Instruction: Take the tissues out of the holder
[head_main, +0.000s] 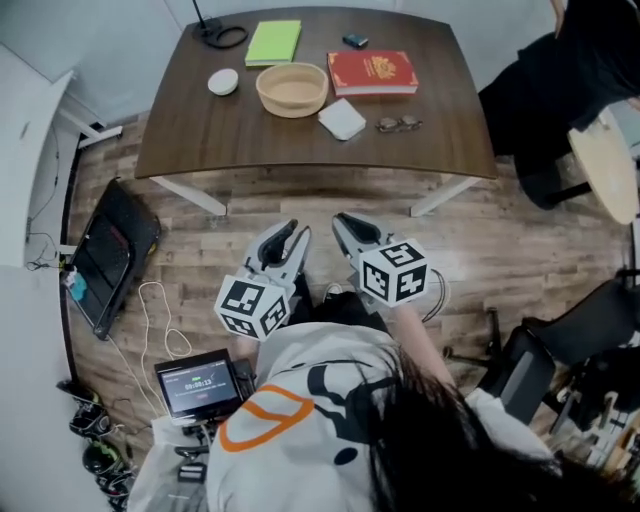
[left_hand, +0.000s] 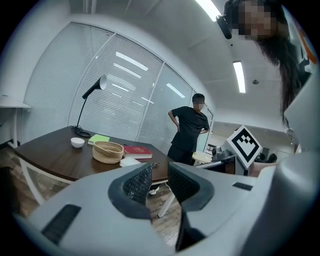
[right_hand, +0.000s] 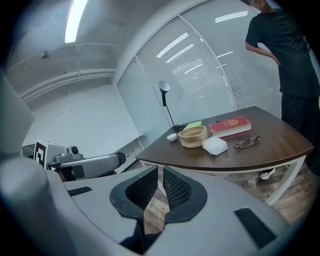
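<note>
A woven basket (head_main: 292, 88) stands on the brown table (head_main: 200, 130), with a white tissue pack (head_main: 342, 119) lying beside it on the right. The right gripper view shows the basket (right_hand: 193, 136) and the pack (right_hand: 215, 145) far ahead. Both grippers hang over the wooden floor, well short of the table. My left gripper (head_main: 292, 232) has a narrow gap between its jaws, and nothing is in it (left_hand: 159, 175). My right gripper (head_main: 345, 222) is shut and empty (right_hand: 161, 175).
The table also carries a red book (head_main: 372, 72), glasses (head_main: 398, 124), a green notebook (head_main: 274, 42), a small white bowl (head_main: 223, 82) and a lamp base (head_main: 222, 35). A person in black (head_main: 580, 60) stands at its right. A screen device (head_main: 196, 383) and cables lie on the floor.
</note>
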